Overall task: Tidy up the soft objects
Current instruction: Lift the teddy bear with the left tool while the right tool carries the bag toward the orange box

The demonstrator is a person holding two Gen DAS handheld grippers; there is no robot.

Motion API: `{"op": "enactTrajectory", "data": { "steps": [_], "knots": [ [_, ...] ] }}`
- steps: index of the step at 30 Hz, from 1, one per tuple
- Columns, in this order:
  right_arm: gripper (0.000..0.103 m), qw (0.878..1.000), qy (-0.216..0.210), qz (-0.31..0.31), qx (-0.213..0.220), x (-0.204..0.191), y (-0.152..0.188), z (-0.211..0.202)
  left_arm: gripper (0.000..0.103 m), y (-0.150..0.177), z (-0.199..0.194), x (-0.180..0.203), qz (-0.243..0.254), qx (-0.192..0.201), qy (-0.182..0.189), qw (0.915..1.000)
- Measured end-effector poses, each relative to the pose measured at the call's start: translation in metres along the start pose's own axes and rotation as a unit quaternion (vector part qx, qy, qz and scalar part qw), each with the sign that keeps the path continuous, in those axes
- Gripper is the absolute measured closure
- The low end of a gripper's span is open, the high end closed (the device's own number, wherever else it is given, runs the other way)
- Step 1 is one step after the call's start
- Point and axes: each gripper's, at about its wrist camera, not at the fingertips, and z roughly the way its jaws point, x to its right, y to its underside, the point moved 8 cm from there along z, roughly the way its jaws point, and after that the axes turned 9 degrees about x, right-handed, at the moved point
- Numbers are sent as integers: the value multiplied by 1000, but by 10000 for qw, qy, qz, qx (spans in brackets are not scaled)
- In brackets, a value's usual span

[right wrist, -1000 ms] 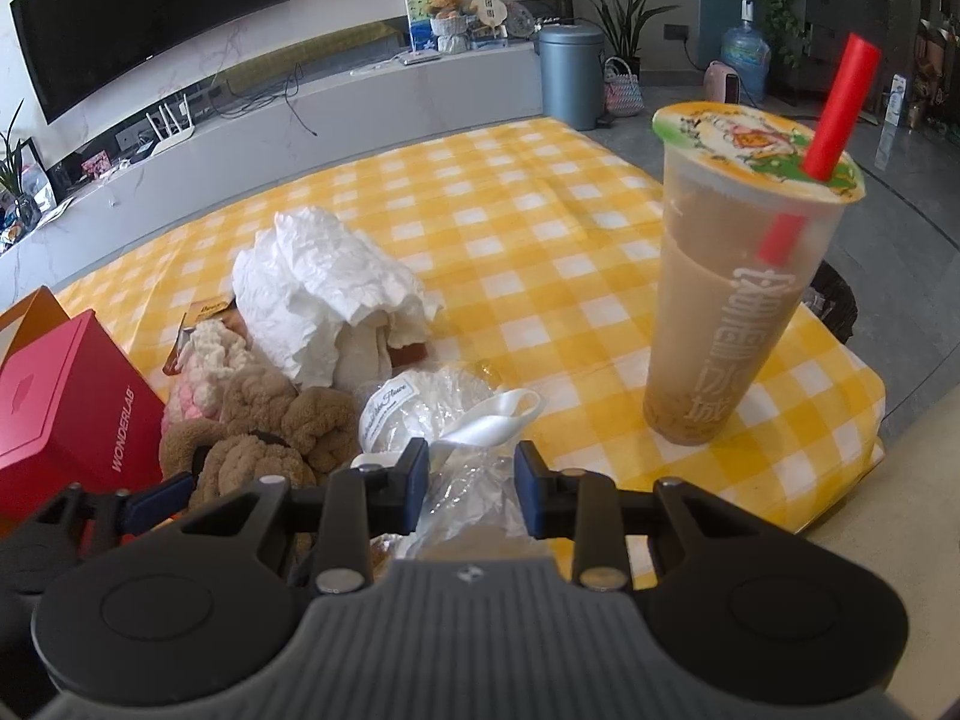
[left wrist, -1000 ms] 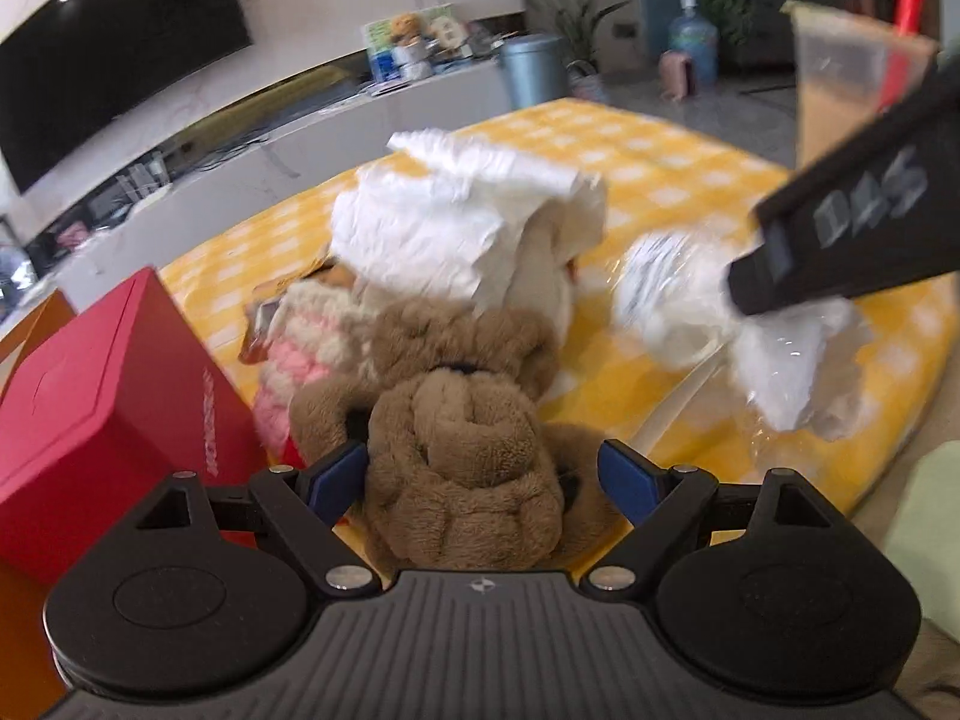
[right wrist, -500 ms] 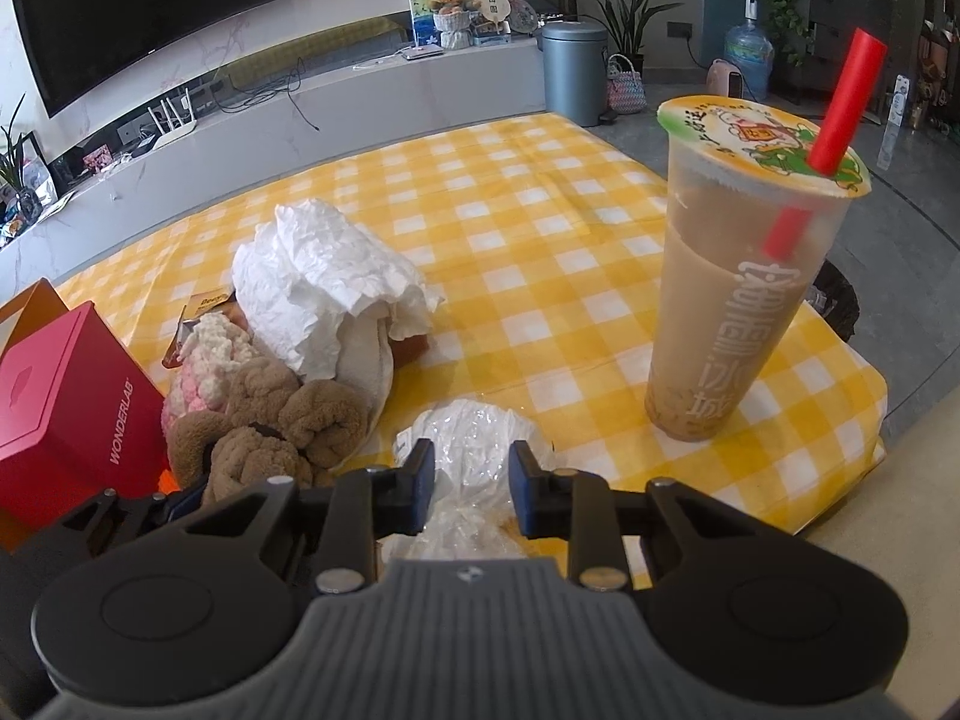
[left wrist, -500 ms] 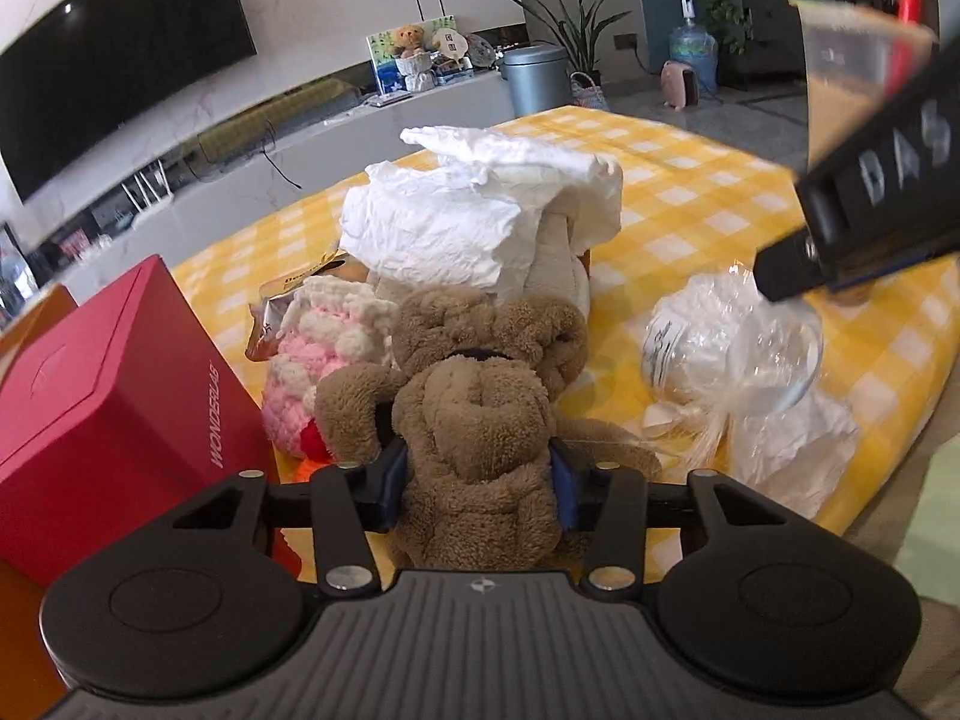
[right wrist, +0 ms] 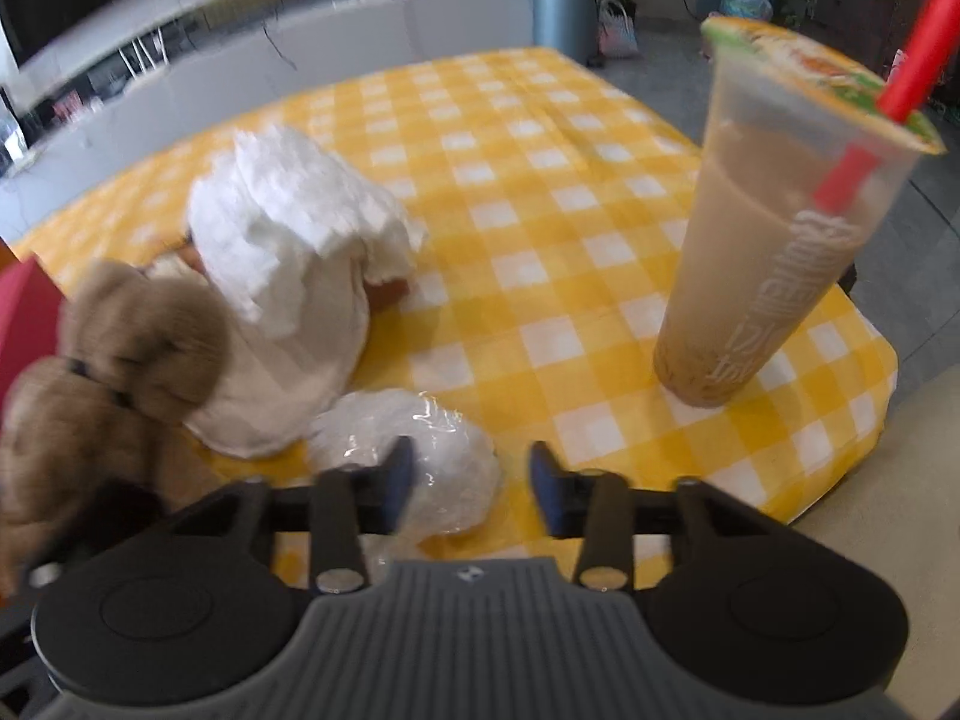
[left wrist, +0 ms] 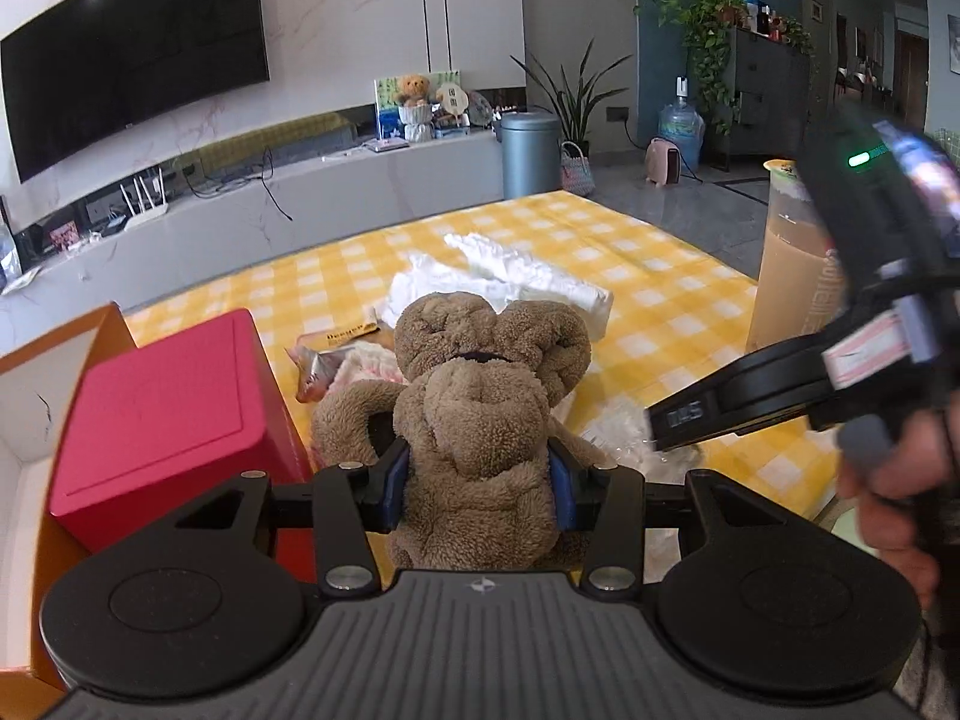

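1. The left gripper (left wrist: 478, 489) is clamped on the brown plush (left wrist: 480, 414), its blue pads pressed into both flanks, the toy lifted in front of the red box (left wrist: 162, 408).
2. The right gripper (right wrist: 472, 483) has its jaws opening; the plastic-wrapped white bundle (right wrist: 420, 456) lies by the left pad and partly between the pads, not pinched.
3. A hand (left wrist: 894, 480) holds the right gripper's handle at the right edge of the left view, angled down toward the table.
4. White crumpled cloth (right wrist: 288, 276) sits just beyond the bundle; the checked tablecloth (right wrist: 528, 192) is bare behind it.
5. The cup (right wrist: 774, 252) with a red straw stands near the table's right edge.
6. Its lettering is unreadable; a snack packet (left wrist: 336, 348) shows blurred writing.
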Motion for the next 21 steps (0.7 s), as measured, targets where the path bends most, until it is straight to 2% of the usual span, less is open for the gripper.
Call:
{"op": "enactTrajectory", "data": {
  "steps": [4,12,16,17,19,21],
  "knots": [
    [55,9999,-28,-119,27,-7,-3,8,51,-1,0,0,-86,15,92,9999],
    [47,9988,247,-411,123,-11,-5,15,51,-1,-9,-12,-367,80,138,9992],
    [50,9967,346,-703,198,-18,-5,17,51,0,-15,-18,-501,133,118,9986],
    [54,9966,332,-727,206,-19,-5,16,51,1,-16,-19,-525,135,117,9985],
    [88,9978,81,-635,186,-22,-5,16,51,0,-17,-20,-567,134,136,9982],
    [93,9980,-19,-604,186,-24,-5,15,51,0,-17,-22,-638,129,152,9978]
  ]
}}
